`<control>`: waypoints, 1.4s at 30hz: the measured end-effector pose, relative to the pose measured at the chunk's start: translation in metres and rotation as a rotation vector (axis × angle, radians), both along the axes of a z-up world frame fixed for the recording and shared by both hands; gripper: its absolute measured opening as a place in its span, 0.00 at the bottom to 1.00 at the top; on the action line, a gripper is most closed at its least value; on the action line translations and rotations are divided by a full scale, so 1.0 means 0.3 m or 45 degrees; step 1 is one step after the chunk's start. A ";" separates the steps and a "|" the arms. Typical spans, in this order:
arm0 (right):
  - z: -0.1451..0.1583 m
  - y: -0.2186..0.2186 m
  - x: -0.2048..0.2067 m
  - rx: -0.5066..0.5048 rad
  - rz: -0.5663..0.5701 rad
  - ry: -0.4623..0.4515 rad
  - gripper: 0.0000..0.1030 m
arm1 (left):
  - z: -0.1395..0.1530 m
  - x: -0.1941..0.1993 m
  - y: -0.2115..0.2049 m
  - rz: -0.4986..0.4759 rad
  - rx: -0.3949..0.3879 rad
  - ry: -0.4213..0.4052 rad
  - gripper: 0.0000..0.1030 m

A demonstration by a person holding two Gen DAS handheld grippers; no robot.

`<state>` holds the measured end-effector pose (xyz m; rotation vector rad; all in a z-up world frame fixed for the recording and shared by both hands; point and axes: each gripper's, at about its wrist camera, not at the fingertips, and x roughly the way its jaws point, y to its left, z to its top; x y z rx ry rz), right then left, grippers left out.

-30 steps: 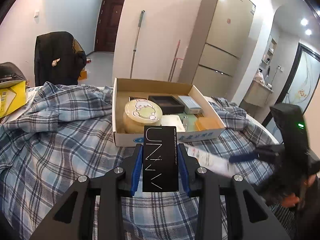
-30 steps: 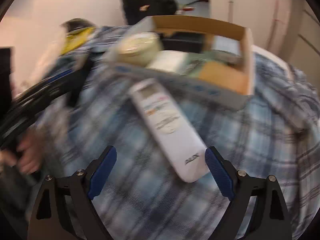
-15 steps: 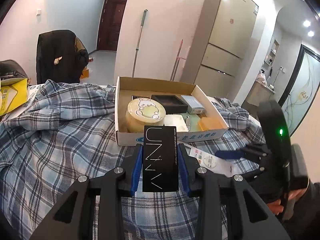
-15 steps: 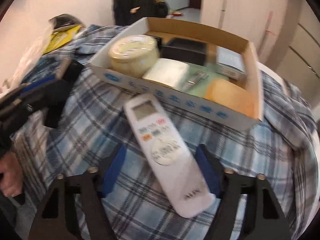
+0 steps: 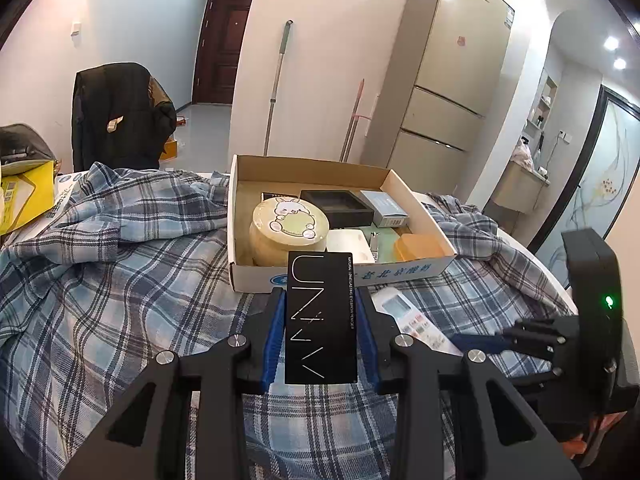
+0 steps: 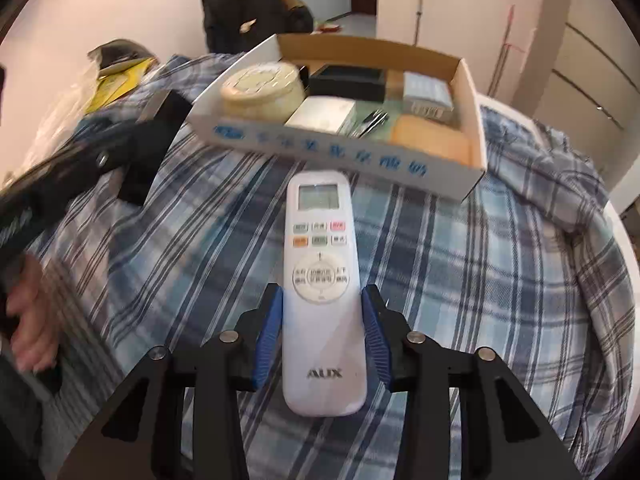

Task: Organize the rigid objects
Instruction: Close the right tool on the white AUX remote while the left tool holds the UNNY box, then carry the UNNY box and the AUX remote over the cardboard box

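At nine o'clock in the left wrist view, the plaid cloth (image 5: 120, 264) covered the tabletop, as it had a second before. At the centre, the left tongs (image 5: 320, 332) stayed clamped on the upright black carton (image 5: 321, 318), blue pads (image 5: 275, 336) pressed to both its long sides; neither had shifted since the earlier frames. Just past the carton's top, toward twelve o'clock, the shallow cardboard box (image 5: 416, 270) held a round bunny-lid tin (image 5: 290, 228), a black tray (image 5: 338, 206), a grey packet (image 5: 386, 208), a white block (image 5: 348, 242) and an orange block (image 5: 418, 246).

At three o'clock in that view the right tongs (image 5: 480, 342) had come lower and nearer than a second ago, lying over the white remote (image 5: 412, 320).

In the right wrist view, a hand (image 6: 28, 320) showed blurred at nine o'clock. At the centre, the remote (image 6: 322, 300) lay on the cloth, screen end toward twelve o'clock, just short of the box's printed front wall (image 6: 332, 148). A second earlier the right tongs (image 6: 323, 336) stood wide with the remote lying askew between them; now they had closed narrow onto its lower half, pads (image 6: 269, 336) touching both edges, and the remote ran straight along them.
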<state>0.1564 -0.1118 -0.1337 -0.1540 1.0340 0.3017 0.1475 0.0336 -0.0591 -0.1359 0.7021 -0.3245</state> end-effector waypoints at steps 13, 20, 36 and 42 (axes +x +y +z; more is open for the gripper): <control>-0.022 0.106 0.011 -0.213 -0.036 -0.134 0.38 | 0.001 -0.002 -0.007 -0.006 0.016 0.007 0.35; 0.066 0.045 -0.056 -0.067 -0.113 -0.137 0.38 | -0.004 0.002 -0.007 -0.006 0.023 0.017 0.35; 0.285 -0.023 0.088 0.027 -0.189 -0.276 0.38 | 0.139 0.032 -0.043 0.011 0.132 -0.079 0.35; 0.320 -0.023 0.282 0.037 -0.239 -0.287 0.38 | 0.172 0.088 -0.066 0.020 0.203 -0.119 0.35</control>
